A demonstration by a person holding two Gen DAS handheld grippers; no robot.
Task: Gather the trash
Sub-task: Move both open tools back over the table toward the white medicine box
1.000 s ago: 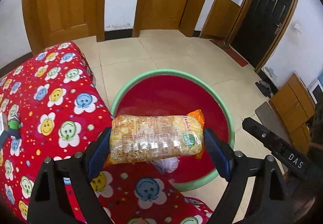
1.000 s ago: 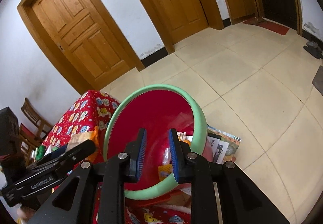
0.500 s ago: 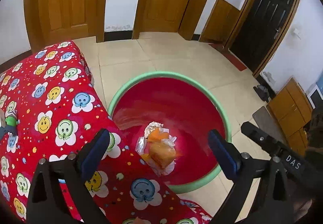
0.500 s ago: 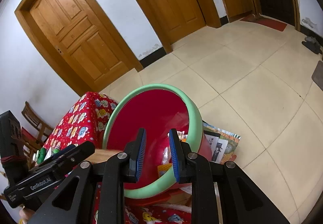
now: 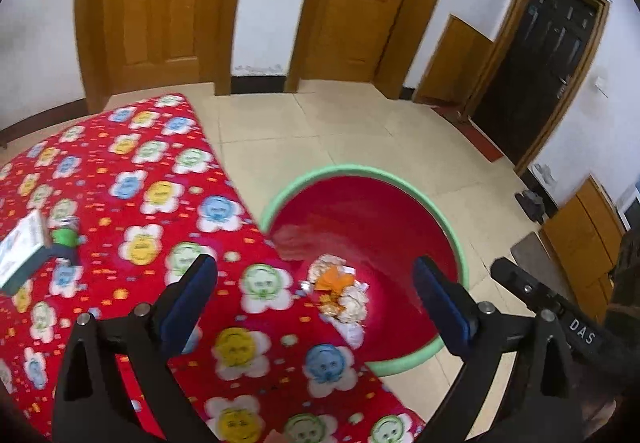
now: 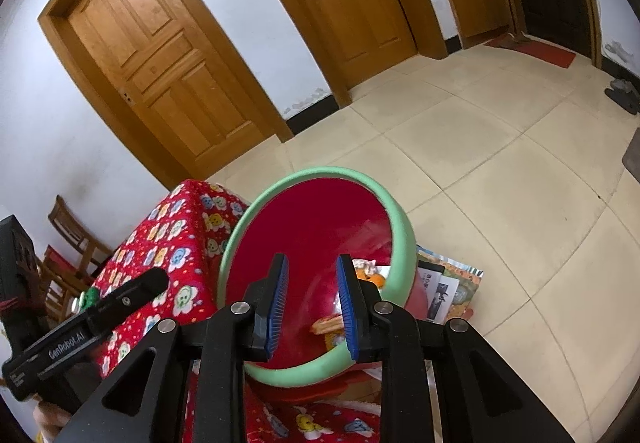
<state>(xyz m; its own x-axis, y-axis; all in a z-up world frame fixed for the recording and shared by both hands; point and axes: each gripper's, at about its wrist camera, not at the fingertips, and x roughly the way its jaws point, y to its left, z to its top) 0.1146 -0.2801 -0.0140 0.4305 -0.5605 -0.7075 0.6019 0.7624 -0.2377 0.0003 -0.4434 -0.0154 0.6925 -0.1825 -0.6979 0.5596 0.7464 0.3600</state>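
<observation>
On the left part of the table under the red cloth with smiling flowers [image 5: 168,203], a small white box [image 5: 22,249] and a green crumpled thing [image 5: 66,237] are lying; I judge they are the next trash. My left gripper [image 5: 316,295] is hanging over the table's right edge with its jaws just opened fully and nothing between them, because the trash pile of orange wrapper and white paper [image 5: 340,291] is lying inside the red basin with green rim [image 5: 400,183]. My right gripper [image 6: 310,301] is holding that rim's near edge with narrow jaws, I think to steady the tilted basin.
</observation>
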